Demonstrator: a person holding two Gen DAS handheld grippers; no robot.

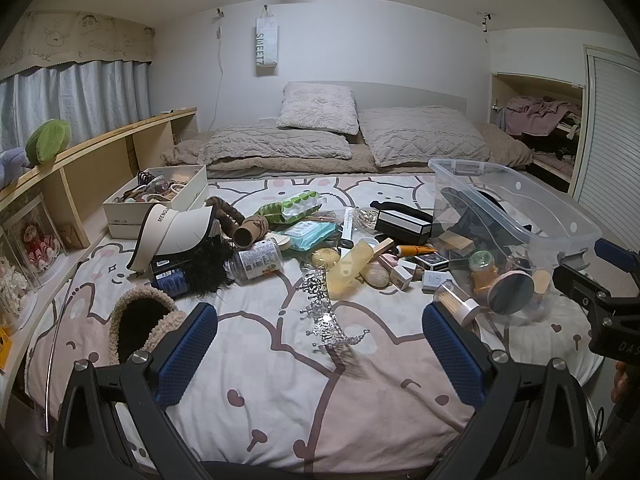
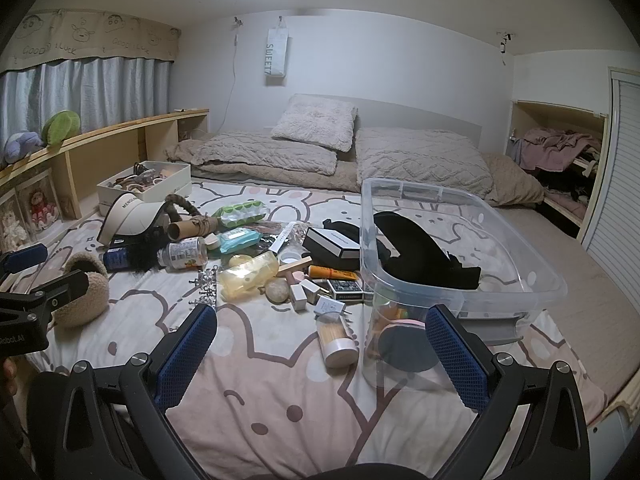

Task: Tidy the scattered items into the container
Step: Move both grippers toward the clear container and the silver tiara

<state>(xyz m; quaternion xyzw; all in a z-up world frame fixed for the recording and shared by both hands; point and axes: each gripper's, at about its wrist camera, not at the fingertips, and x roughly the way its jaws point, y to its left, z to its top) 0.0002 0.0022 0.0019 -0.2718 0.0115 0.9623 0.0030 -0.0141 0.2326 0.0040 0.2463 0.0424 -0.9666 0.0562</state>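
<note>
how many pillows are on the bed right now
3: a fluffy pillow against the headboard, a quilted pillow lying below it on the left, and a larger quilted pillow on the right. Others may be hidden.

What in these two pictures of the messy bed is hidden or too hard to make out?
- Left wrist view: items behind the clear bin's wall are smeared by glare.
- Right wrist view: the round mirror is dimmed behind the bin's corner.
- Both views: the white box's contents are too small to identify.
- Left wrist view: the right gripper is cut off by the edge.
</note>
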